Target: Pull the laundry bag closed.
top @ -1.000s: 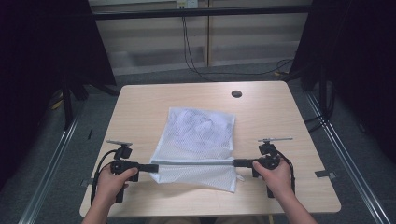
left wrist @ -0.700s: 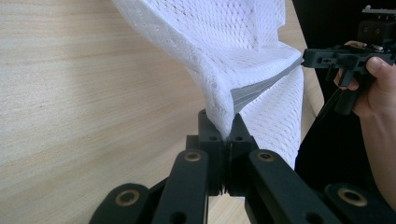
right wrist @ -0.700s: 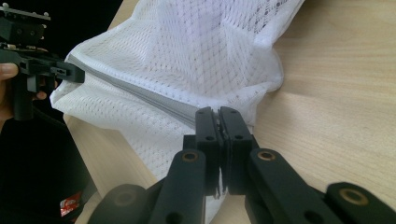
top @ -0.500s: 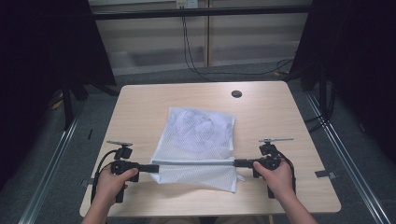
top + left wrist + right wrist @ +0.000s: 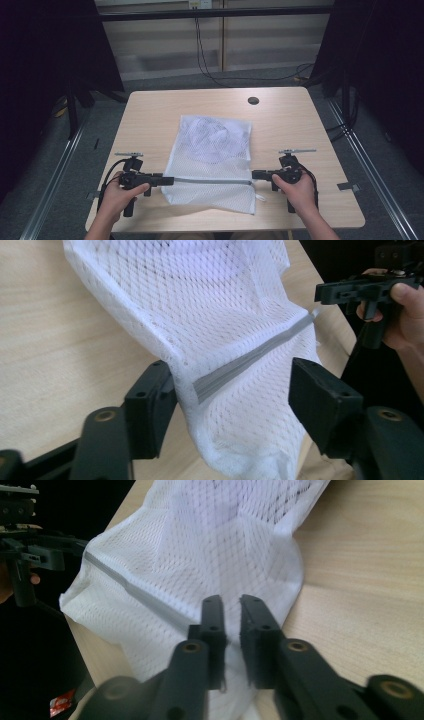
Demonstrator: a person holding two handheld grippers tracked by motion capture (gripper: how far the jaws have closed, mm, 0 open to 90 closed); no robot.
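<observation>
Left gripper [image 5: 232,405] jaws just opened, straddling mesh bag [image 5: 212,160] at zipper [image 5: 250,360]. Right gripper [image 5: 232,625] jaws parting, gap small. Risk: bag slumps on worktop [image 5: 150,120], zipper tension lost.

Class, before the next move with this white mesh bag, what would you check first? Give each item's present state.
1. White mesh zip bag rests wholly on the light wooden table: ok.
2. Grey zipper drawn shut along its length: ok.
3. Left gripper released: fingers have just been opening, bag corner loose between them: ok.
4. Right gripper released: fingers have just been opening, narrow gap at the zipper's end: cannot tell.
5. Bag's contents identified: cannot tell.
</observation>
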